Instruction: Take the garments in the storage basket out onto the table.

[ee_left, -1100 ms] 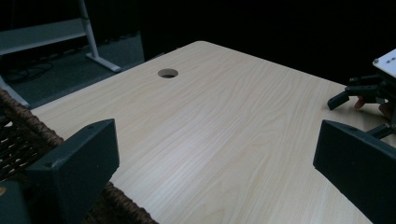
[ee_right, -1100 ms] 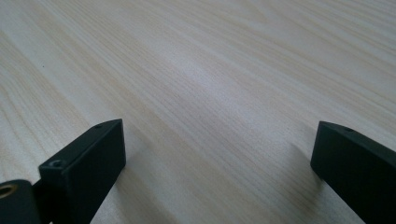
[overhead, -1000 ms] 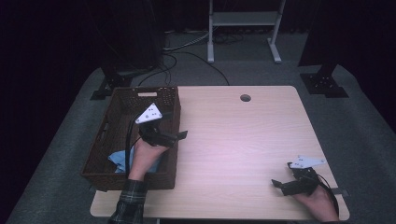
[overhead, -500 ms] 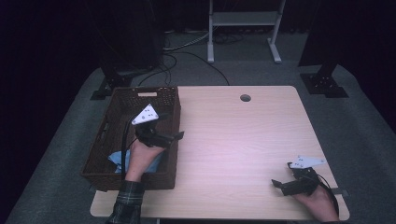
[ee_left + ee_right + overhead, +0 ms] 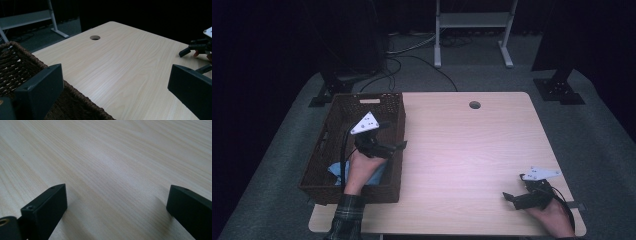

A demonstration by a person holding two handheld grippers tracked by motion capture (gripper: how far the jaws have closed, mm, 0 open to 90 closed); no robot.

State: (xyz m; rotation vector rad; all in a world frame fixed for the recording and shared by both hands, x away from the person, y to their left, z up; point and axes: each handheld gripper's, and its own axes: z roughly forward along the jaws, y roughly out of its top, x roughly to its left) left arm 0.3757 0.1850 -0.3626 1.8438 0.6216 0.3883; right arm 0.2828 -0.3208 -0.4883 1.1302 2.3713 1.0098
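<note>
left tongs (image 5: 388, 145) spread wide, empty, over basket (image 5: 337, 125) right rim | blue cloth (image 5: 337, 171) in basket's near end, below-behind them | right tongs (image 5: 517, 197) released on tabletop (image 5: 462, 150), well apart

1 basket (image 5: 328, 137), 1 blue cloth (image 5: 334, 170), 2 hand-held grippers, 1 table (image 5: 462, 150)

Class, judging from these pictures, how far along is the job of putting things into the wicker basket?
Done: a blue cloth lies in the wicker basket. In hand: nothing; the left gripper hangs open over the basket's right rim, the right gripper rests open on the bare table. Left: nothing to collect shows on the tabletop.
</note>
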